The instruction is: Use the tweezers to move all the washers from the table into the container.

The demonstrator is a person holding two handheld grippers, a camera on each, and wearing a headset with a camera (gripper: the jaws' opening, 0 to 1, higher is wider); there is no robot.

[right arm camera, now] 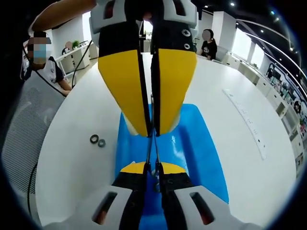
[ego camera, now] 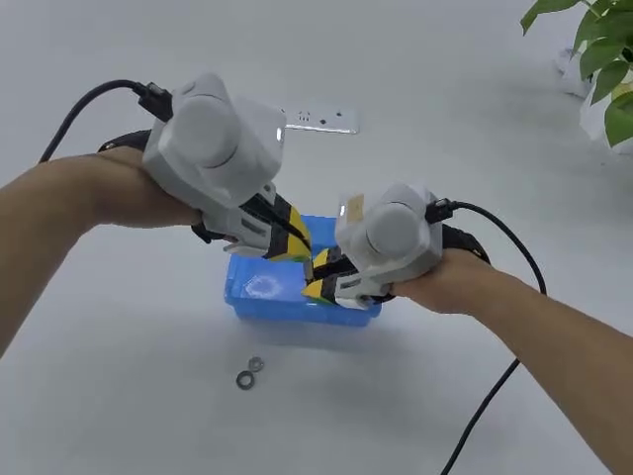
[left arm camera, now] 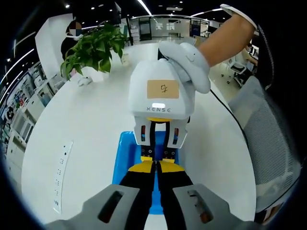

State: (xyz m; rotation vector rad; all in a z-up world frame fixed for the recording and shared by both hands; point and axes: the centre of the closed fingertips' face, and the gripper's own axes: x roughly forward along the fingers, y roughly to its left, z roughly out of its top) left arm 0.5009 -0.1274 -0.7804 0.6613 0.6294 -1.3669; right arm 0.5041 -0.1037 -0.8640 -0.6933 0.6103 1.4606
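Blue plastic: the container (ego camera: 259, 293) is sitting on the white table (ego camera: 109, 396), and both grippers are hovering over it, tip to tip. The left gripper (ego camera: 293, 243) is reaching in from the person's left hand, the right gripper (ego camera: 318, 283) from the right hand. In the right gripper view the thin metal tweezers (right arm camera: 151, 143) are running from the slit between the left gripper's yellow jaws down into the slit between the right gripper's own. Both pairs of jaws are pressing close on them. The two tweezer arms are lying almost together, nearly shut; whether anything is sitting in their tip cannot be told, since the jaws are covering it. Two washers (ego camera: 245, 380) are lying side by side on the table, just in front of the container's near wall — outside it, and apart from both grippers. A power strip (ego camera: 318, 121) is lying beyond the container, and a leafy plant (ego camera: 593, 59) is standing at the far right corner.
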